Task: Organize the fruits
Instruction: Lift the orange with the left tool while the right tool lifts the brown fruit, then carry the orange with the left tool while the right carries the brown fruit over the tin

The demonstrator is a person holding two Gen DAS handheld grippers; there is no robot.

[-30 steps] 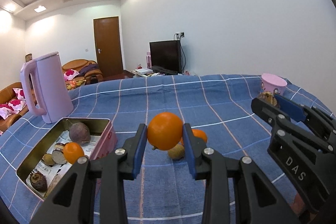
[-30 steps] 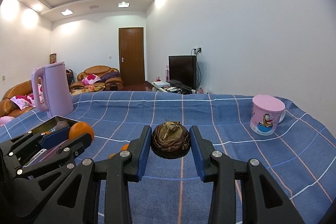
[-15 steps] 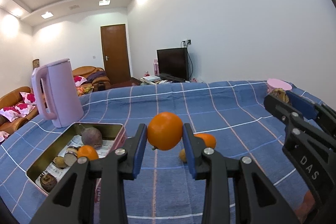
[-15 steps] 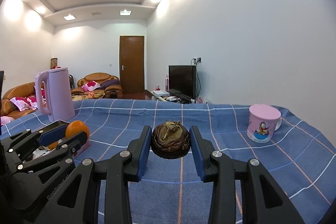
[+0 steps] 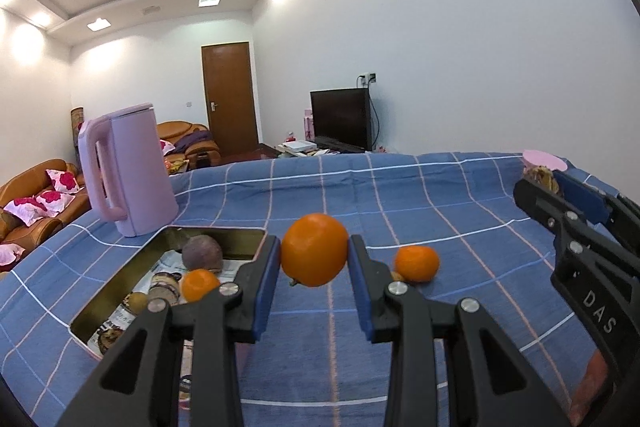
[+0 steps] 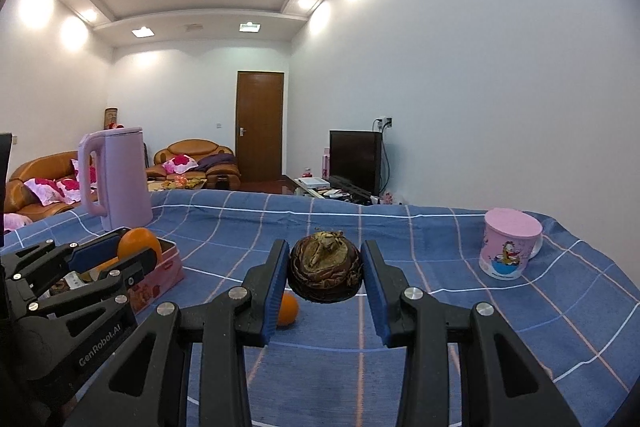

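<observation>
Ahead-left of the left hand-held gripper [image 5: 314, 277] a pink kettle [image 5: 128, 171] stands behind an open tin [image 5: 120, 279] holding a small orange [image 5: 199, 284], a purple fruit [image 5: 202, 253] and others; a loose mandarin [image 5: 416, 263] lies ahead-right on the blue checked surface [image 5: 400, 199]. Left hand-held gripper is clamped on an orange [image 5: 314, 249] between its pads, above the surface beside the tin. Right hand-held gripper [image 6: 325, 281] is clamped on a dark brown fruit [image 6: 325, 273]; a pink mug [image 6: 510, 247] sits ahead-right.
</observation>
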